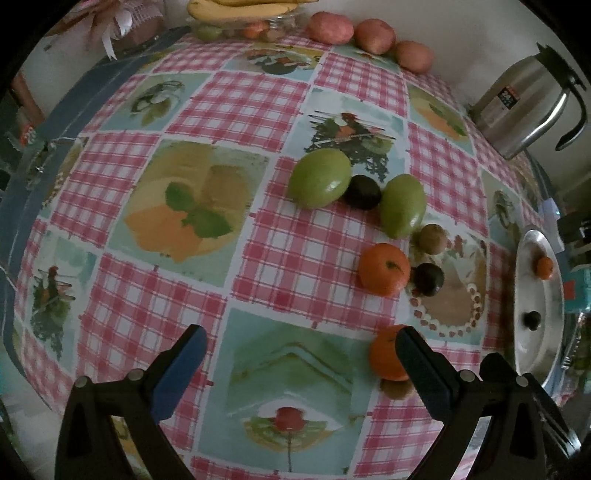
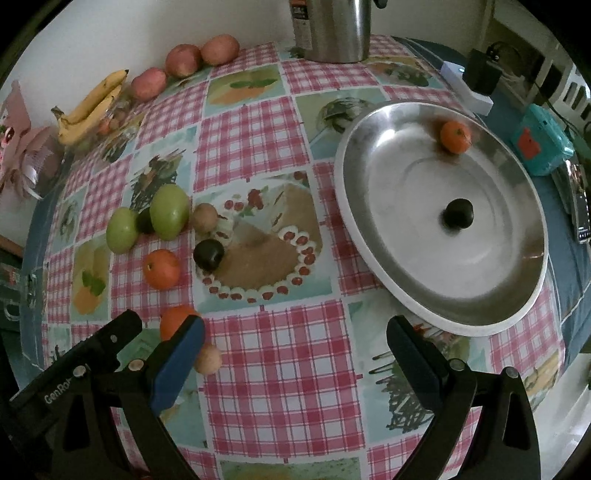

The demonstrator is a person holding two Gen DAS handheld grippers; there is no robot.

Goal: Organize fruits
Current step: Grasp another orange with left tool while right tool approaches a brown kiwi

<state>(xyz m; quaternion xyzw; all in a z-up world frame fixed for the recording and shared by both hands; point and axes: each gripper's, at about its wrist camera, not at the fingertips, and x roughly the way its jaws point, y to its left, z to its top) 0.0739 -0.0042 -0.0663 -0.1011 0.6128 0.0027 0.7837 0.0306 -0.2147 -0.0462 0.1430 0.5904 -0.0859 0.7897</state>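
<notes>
Loose fruit lies on the checked tablecloth: two green fruits (image 1: 319,177) (image 1: 402,205), two dark round fruits (image 1: 362,192) (image 1: 428,278), a brown kiwi-like fruit (image 1: 432,238) and an orange (image 1: 384,269). A second orange (image 1: 384,356) sits just outside my left gripper's right finger, partly hidden by it. My left gripper (image 1: 299,343) is open and holds nothing. A steel tray (image 2: 406,177) holds one orange (image 2: 455,136) and one dark fruit (image 2: 458,218). My right gripper (image 2: 295,332) is open and empty, in front of the tray. A small tan fruit (image 2: 208,359) lies by its left finger.
Along the back wall are three reddish round fruits (image 2: 183,61), bananas (image 2: 92,107) on a glass dish and a steel jug (image 2: 332,29). A teal box (image 2: 543,144) and white charger (image 2: 469,88) sit past the tray, near the table's right edge.
</notes>
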